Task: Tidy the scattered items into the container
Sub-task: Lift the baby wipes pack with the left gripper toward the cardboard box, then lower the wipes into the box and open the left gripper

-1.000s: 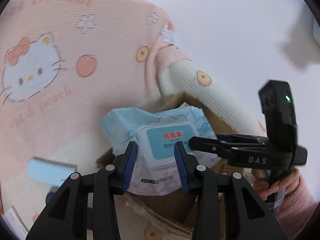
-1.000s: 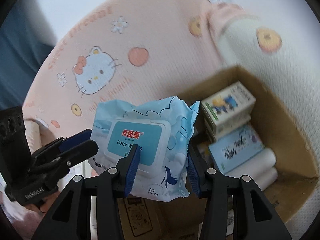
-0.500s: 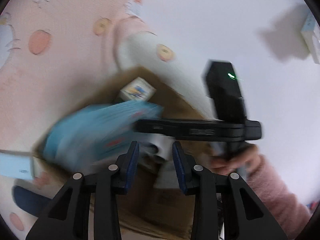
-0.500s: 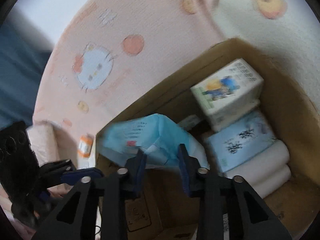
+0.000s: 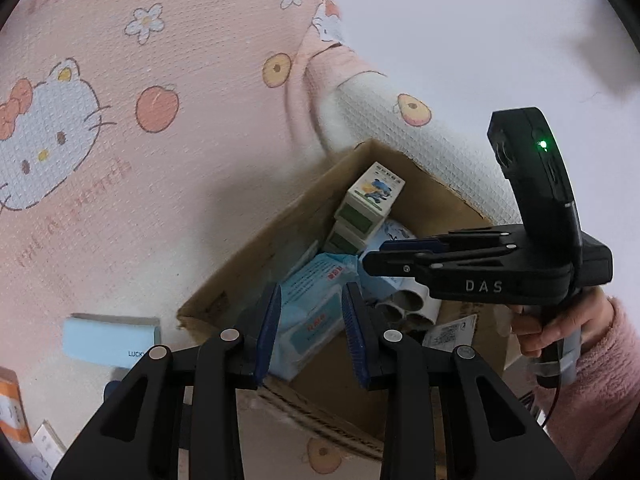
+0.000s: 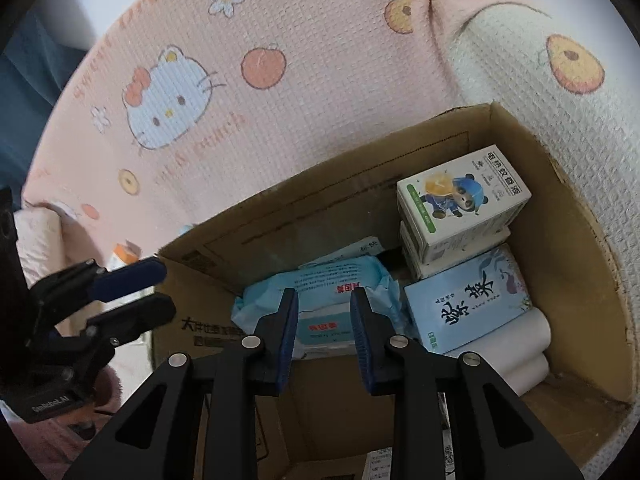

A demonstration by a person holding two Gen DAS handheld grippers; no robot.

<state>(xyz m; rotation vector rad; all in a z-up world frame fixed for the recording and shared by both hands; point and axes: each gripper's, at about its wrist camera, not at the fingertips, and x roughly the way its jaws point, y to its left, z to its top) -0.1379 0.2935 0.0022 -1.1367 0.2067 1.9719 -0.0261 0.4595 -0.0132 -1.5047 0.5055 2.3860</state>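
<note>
The baby wipes pack lies inside the cardboard box, beside the stacked cartons and paper rolls. Both the right tool and left tool hover parted, holding nothing.

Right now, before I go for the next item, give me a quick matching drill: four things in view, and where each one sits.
Things:
1. baby wipes pack
2. panda-print carton
3. white rolls
4. light blue box

Places:
A. on the blanket, outside the cardboard box
B. at the bottom of the box, under the blue tissue pack
C. on top of a stack in the far corner of the box
D. in the box, just past the open right tongs

Pairs: 1-D, 2-C, 3-B, 4-A
</note>
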